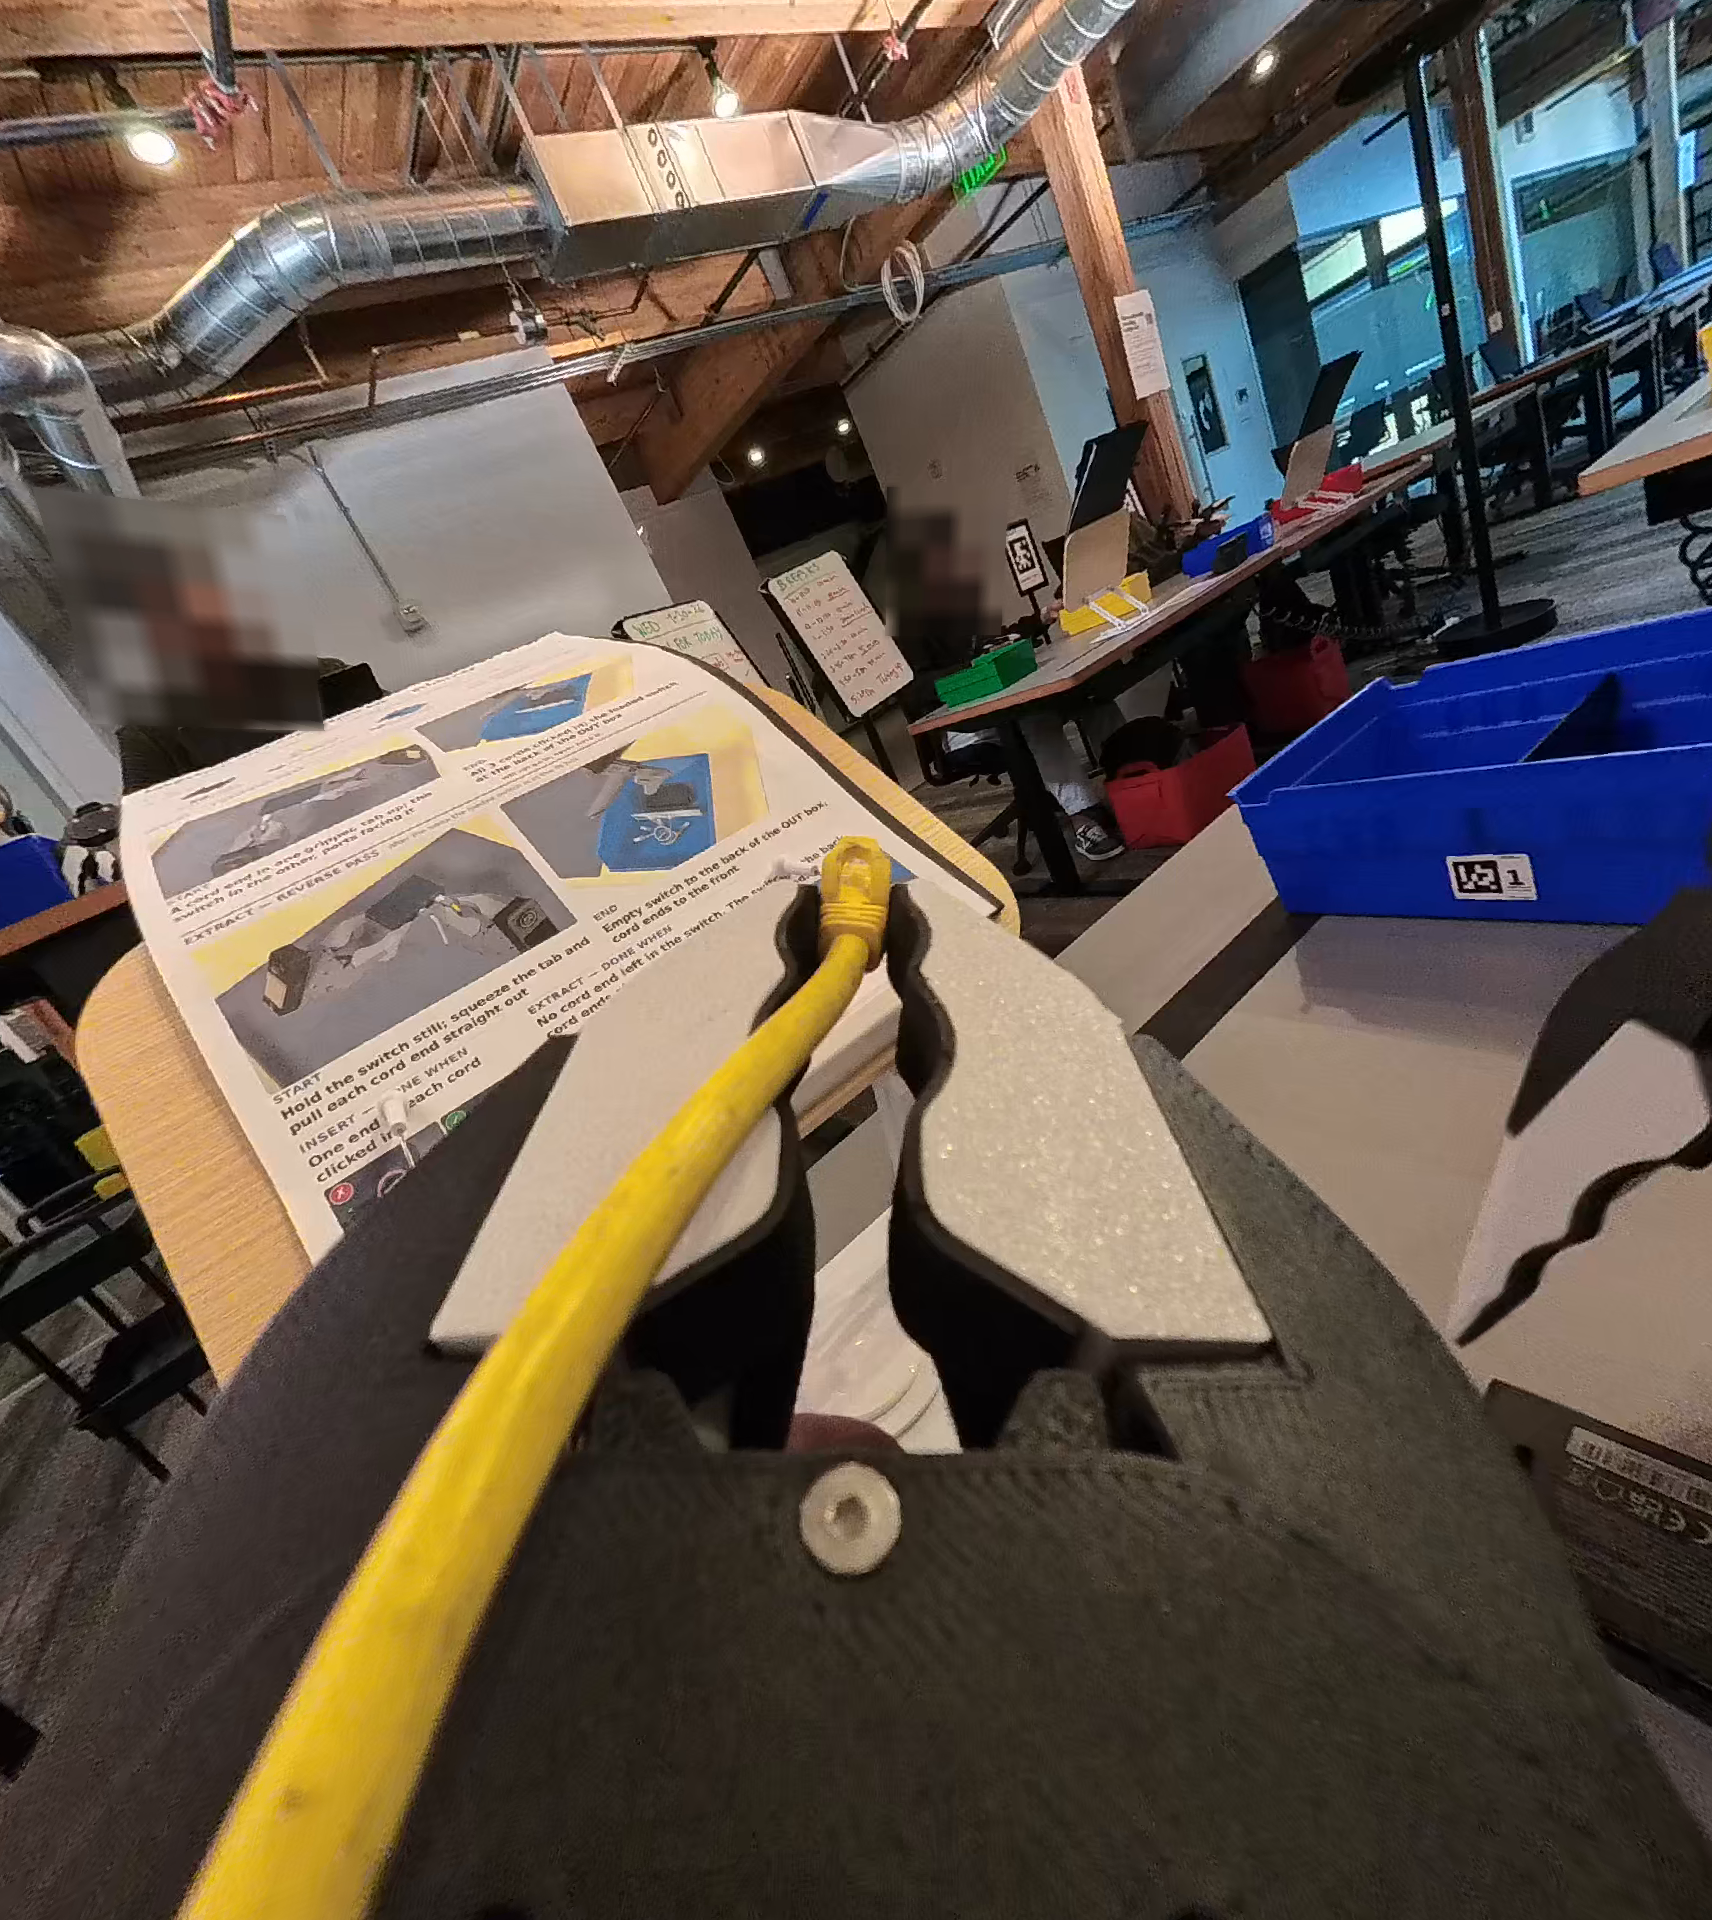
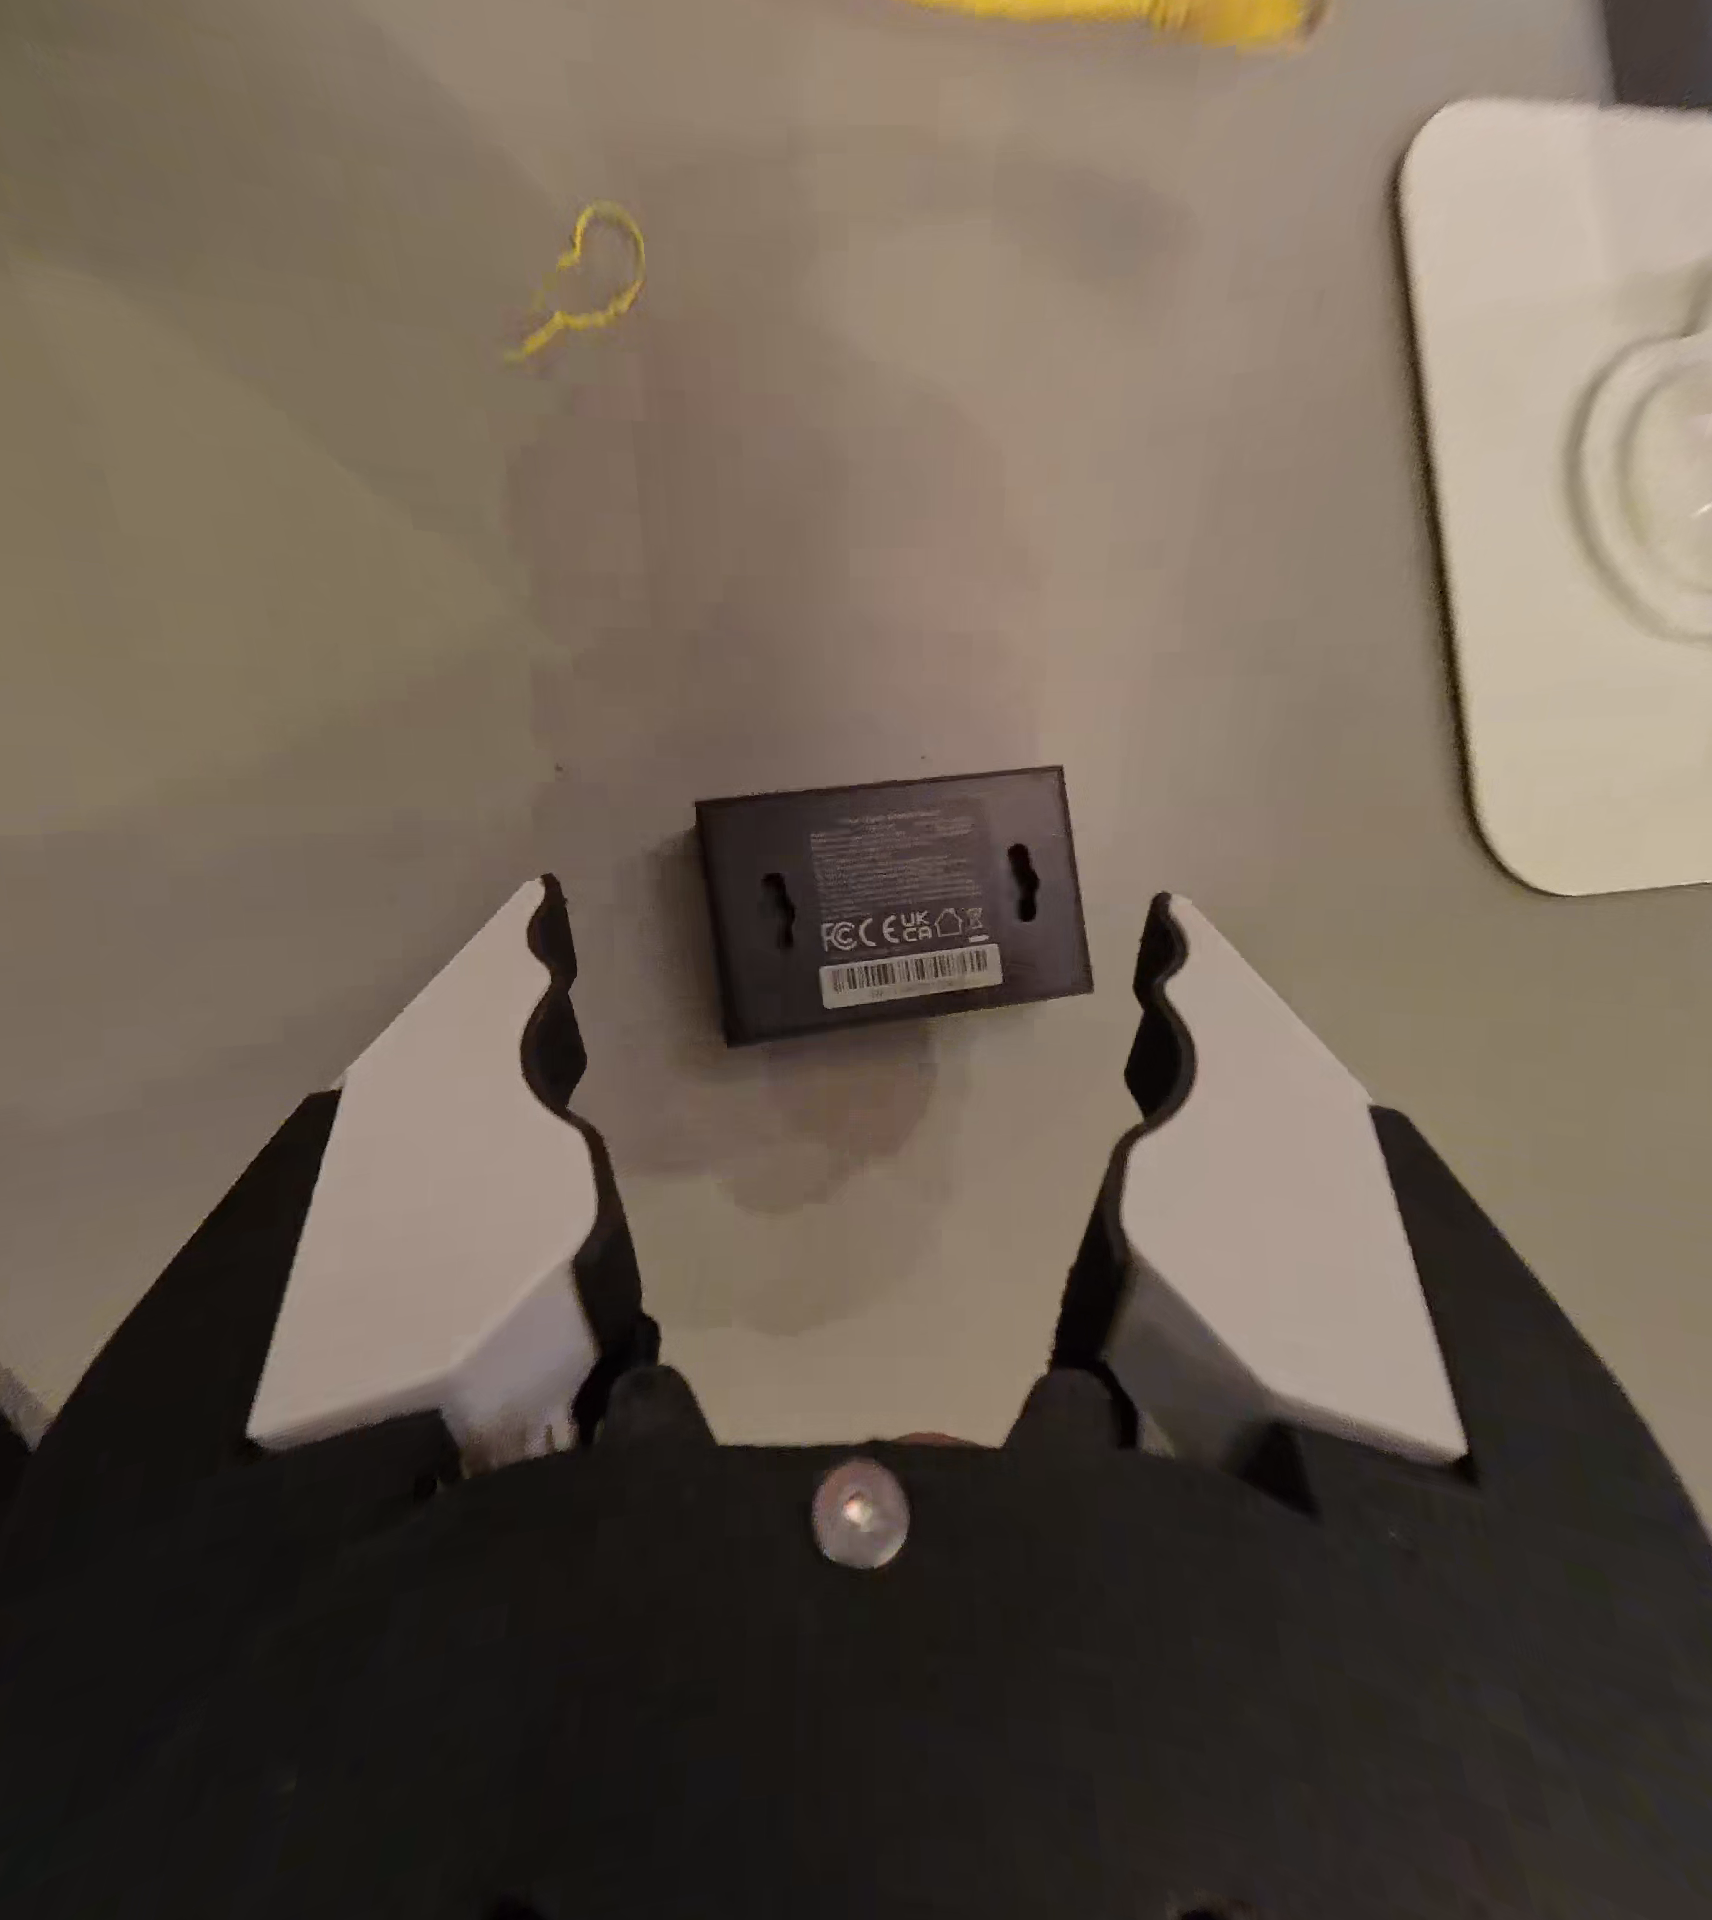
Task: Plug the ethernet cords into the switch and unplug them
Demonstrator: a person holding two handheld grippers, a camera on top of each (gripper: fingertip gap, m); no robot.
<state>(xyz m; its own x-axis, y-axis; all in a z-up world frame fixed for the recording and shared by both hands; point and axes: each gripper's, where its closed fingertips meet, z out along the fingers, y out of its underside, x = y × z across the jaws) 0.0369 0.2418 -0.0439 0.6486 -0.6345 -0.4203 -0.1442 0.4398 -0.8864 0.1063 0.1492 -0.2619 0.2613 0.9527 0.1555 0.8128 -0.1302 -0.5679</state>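
Left gripper clamps the yellow cord, plug at 12 o'clock; right gripper, spread wide and empty, hovers over the unplugged switch.

1 switch, 1 yellow cord.

Switch on surface, underside up, between right claw fingers; tie beyond-left; pad right; cord in left claw.

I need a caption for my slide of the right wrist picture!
Open right tongs hover over a black switch lying label side up on the grey table.
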